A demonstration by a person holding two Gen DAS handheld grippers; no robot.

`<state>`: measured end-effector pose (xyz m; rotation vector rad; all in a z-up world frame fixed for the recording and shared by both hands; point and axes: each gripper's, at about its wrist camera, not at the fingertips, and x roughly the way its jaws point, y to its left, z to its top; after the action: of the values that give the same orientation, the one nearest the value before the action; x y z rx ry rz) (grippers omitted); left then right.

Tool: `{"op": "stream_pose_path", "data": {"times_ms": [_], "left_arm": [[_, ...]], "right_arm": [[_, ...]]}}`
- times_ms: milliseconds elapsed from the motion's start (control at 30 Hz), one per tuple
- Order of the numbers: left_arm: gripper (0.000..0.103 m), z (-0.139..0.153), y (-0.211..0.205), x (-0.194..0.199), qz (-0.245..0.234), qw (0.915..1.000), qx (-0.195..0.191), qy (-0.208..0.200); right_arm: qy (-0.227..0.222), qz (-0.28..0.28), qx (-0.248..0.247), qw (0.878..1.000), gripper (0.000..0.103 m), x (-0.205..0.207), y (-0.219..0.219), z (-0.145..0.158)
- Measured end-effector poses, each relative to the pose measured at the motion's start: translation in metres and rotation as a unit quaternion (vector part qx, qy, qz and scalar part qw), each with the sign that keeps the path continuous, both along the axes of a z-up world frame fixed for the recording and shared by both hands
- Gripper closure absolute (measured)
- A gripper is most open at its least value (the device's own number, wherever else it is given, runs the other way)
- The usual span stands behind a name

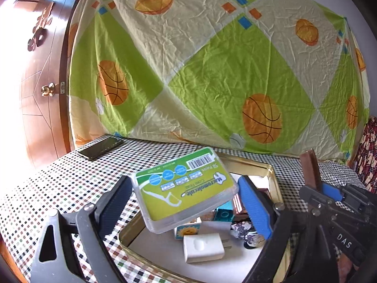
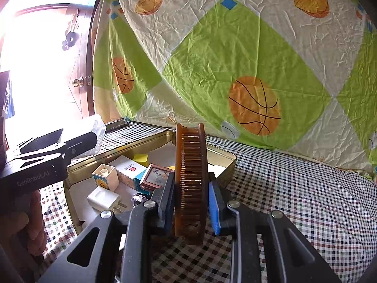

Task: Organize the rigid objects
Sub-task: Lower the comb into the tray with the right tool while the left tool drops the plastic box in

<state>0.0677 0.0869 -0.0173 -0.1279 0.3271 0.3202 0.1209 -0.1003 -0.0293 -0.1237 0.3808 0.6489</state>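
My left gripper is shut on a clear dental floss pick box with a green label, held tilted above the gold tray. My right gripper is shut on a brown comb, held upright on edge over the tray's near right corner. The right gripper and comb also show in the left wrist view at the right. In the tray lie a white charger, a small sunflower box, a teal box, a white carton and a yellow block.
A checkered cloth covers the table. A black phone lies at the far left corner. A sports-print sheet hangs behind. A wooden door stands at left. A clear plastic bag sits left of the tray.
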Motion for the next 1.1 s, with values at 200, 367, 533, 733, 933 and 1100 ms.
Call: {"op": "stream_pose_path", "data": {"times_ms": [200,367,533,733,933,1100], "left_arm": [[0.011,-0.005,0.006,0.011,-0.001,0.9992,0.014,0.038],[0.011,-0.012,0.008,0.027,-0.019,0.9971,0.009,0.073],[0.011,-0.015,0.013,0.037,-0.019,0.9951,0.012,0.096],[0.011,-0.020,0.014,0.045,-0.023,0.9927,0.021,0.117],[0.011,-0.024,0.015,0.052,-0.034,0.9907,0.011,0.131],[0.011,-0.026,0.015,0.056,-0.043,0.9892,0.004,0.140]], "right_arm": [[0.014,0.024,-0.014,1.000,0.076,0.004,0.029,0.010],[0.040,0.032,-0.041,0.998,0.076,0.015,0.055,0.008],[0.087,0.033,-0.039,0.995,0.076,0.035,0.062,0.002],[0.126,0.028,-0.042,0.991,0.076,0.053,0.067,-0.007],[0.134,0.029,-0.060,0.989,0.076,0.056,0.075,-0.010],[0.142,0.029,-0.062,0.988,0.076,0.059,0.075,-0.012]]}}
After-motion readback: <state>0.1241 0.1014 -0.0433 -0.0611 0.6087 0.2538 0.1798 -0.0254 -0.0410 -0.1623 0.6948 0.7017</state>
